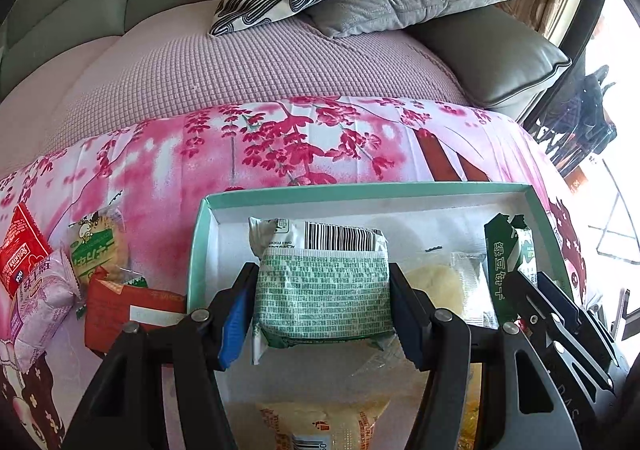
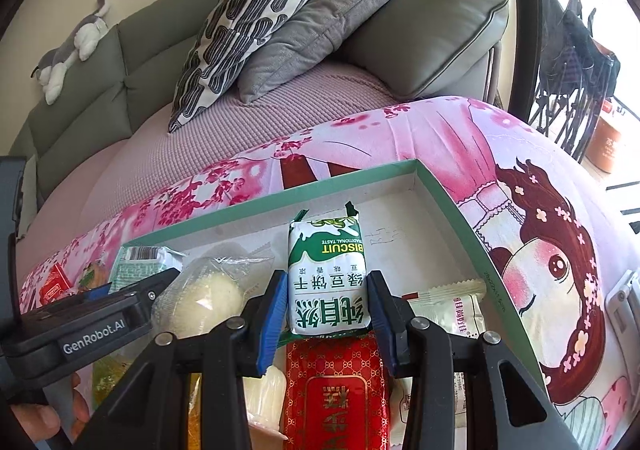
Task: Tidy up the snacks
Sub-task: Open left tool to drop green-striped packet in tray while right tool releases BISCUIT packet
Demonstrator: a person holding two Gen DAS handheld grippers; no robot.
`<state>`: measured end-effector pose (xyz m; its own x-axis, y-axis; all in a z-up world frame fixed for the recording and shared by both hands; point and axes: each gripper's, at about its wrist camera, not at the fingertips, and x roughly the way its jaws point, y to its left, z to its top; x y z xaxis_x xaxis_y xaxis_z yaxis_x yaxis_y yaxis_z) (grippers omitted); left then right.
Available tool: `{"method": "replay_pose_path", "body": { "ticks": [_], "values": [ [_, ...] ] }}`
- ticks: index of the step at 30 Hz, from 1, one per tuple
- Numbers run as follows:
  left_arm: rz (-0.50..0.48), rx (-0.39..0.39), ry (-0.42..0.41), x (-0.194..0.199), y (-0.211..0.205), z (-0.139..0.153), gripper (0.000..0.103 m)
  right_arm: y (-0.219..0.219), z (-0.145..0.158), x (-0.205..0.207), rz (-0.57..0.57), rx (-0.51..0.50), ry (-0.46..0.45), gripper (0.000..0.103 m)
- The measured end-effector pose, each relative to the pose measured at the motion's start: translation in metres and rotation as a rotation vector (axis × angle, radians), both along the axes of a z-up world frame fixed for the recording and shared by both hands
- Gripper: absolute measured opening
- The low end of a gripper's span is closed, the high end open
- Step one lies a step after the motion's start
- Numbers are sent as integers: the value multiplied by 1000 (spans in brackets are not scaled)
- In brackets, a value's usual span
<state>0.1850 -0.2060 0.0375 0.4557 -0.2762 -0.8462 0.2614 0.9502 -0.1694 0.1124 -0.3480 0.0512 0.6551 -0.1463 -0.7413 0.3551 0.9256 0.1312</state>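
Note:
In the left wrist view my left gripper point(image 1: 320, 314) is shut on a green-and-white printed snack pack point(image 1: 322, 290), held over the white floor of a teal-rimmed box point(image 1: 360, 189). A barcode panel shows just behind the pack's top edge. At the right edge of that view is my right gripper point(image 1: 560, 310) with a green biscuit pack point(image 1: 502, 270). In the right wrist view my right gripper point(image 2: 326, 314) is shut on that biscuit pack point(image 2: 326, 278), upright above the box point(image 2: 280, 205). The left gripper point(image 2: 132, 302) reaches in from the left with its pack point(image 2: 138, 262).
Inside the box lie a round pastry in clear wrap point(image 2: 204, 298), a red patterned pack point(image 2: 336, 390) and a white sachet point(image 2: 460, 310). Left of the box, loose snacks sit on the pink floral cloth point(image 1: 280, 145): red pack point(image 1: 20, 254), cracker point(image 1: 100, 246), purple pack point(image 1: 40, 298), orange-red pack point(image 1: 128, 306). Sofa cushions point(image 2: 320, 25) are behind.

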Motion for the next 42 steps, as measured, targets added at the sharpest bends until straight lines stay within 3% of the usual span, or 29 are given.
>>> {"method": "replay_pose_path", "body": {
  "ticks": [12, 16, 21, 32, 42],
  "values": [
    [34, 28, 39, 1, 2, -5, 65, 3, 0, 2, 3, -24, 18, 43],
    [35, 24, 33, -4, 5, 2, 67, 4, 2, 1, 7, -34, 24, 57],
    [35, 29, 14, -13, 10, 15, 70, 8, 12, -3, 7, -67, 29, 59],
    [92, 6, -56, -50, 45, 47, 70, 17, 52, -31, -19, -88, 7, 59],
    [139, 1, -72, -84, 75, 48, 71, 29, 52, -53, -14, -71, 53, 59]
  ]
}}
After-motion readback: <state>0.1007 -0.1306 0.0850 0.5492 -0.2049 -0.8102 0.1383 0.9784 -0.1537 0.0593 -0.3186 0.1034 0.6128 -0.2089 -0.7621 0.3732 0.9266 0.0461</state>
